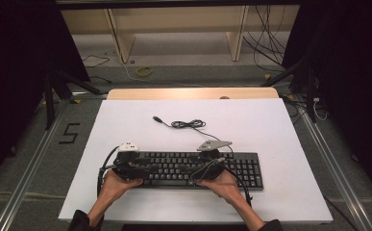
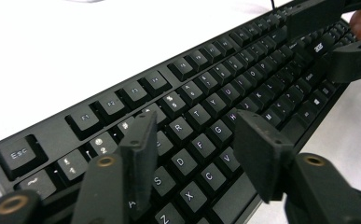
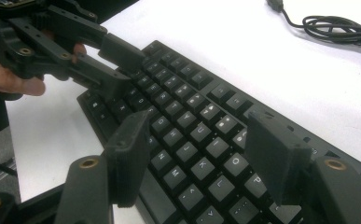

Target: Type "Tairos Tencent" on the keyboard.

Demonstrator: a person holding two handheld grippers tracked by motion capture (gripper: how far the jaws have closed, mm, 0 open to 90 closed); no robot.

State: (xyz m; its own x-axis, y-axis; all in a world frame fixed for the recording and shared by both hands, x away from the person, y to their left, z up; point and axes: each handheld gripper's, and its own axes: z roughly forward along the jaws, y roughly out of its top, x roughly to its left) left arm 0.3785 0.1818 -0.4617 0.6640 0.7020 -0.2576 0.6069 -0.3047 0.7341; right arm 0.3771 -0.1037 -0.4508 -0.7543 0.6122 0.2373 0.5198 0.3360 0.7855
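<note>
So there's a black keyboard [image 1: 193,168] sitting in the lower middle of the high view, flat on a big white board [image 1: 270,130] that covers the table, and its loose cable [image 1: 188,124] is bunched up just above it near the centre of the frame, plug end pointing up-left. The person has both hands on it, one gripper each. The left gripper [image 1: 133,166] hangs over the left end of the keyboard, lower left of centre, and the right gripper [image 1: 211,166] is over the middle-right part of the keys, with the number pad further right left uncovered. In the left gripper view the left gripper [image 2: 194,144] has its jaws standing apart, hovering over the letter keys around D, F, G and C, nothing pinched between them; the Esc key [image 2: 18,155] sits at the left edge of that frame. In the right gripper view the right gripper [image 3: 201,154] is spread wide too, jaws either side of the J, K, O, P area with only keys showing in the gap, no grip on anything. The other gripper shows in the upper left of that same view, its jaws low over the far end of the keyboard.
</note>
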